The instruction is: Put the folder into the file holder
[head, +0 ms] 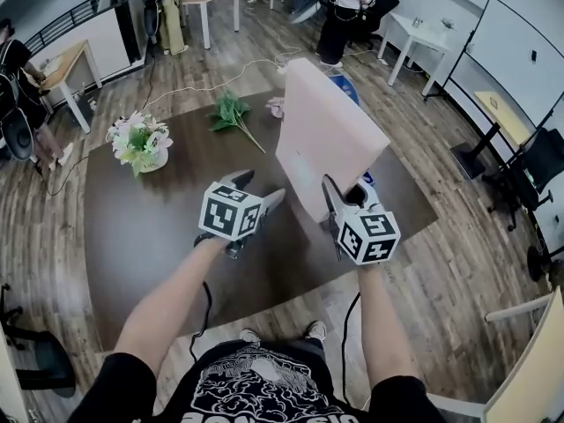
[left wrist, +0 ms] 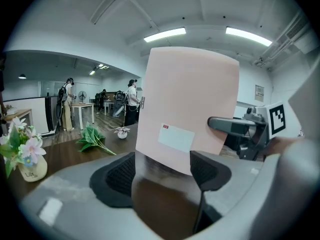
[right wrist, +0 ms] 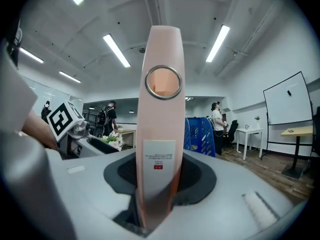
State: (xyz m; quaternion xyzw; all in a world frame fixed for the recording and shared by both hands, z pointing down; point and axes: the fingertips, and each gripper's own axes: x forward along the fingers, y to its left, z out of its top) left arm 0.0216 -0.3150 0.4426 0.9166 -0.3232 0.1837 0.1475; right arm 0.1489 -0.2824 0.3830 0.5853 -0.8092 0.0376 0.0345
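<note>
When read from the left, shows left gripper (head: 262,189) with jaws spread on nothing, just beside pink folder (head: 326,135), upright over brown table (head: 141,227) at frame centre, spine pinched in right gripper (head: 345,197). Looks like the carry step; next calls for moving it to blue file holder (head: 346,86) behind its upper right edge and lowering it in. Bears white labels (right wrist: 159,159) on spine and cover with red marks, print too small to read.

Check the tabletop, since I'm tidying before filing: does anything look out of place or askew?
A green leafy sprig lies loose on the table, apart from the flower pot. The held folder looks intact. Nothing spilled or damaged shows.
</note>
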